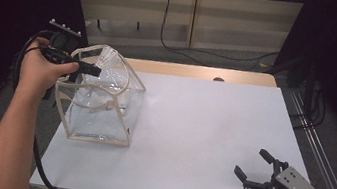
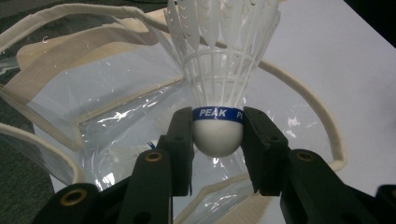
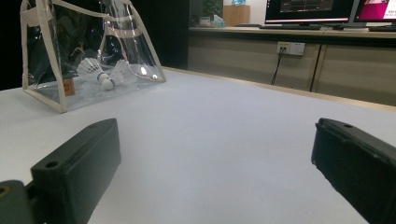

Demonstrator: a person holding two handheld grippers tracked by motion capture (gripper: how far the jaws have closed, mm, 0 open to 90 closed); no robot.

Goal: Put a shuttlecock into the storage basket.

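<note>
Left gripper view shows us our left gripper (image 2: 217, 140) clamped on the cork of a shuttlecock (image 2: 219, 84), feathers pointing away from us, right above the open mouth of the clear bag (image 2: 84, 88) beneath it. Inside that bag we see two more shuttlecocks (image 3: 100, 70) on its floor. Our right gripper (image 1: 254, 164) rests wide open on the bench (image 1: 201, 130), holding nothing, with the bag well ahead of it.

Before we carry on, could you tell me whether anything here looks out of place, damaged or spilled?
Nothing stands out. The left gripper holds a shuttlecock cleanly by its cork, feathers intact, above the open clear bag. The bag stands upright on the table, with two shuttlecocks lying inside. The right gripper rests open, empty.
</note>
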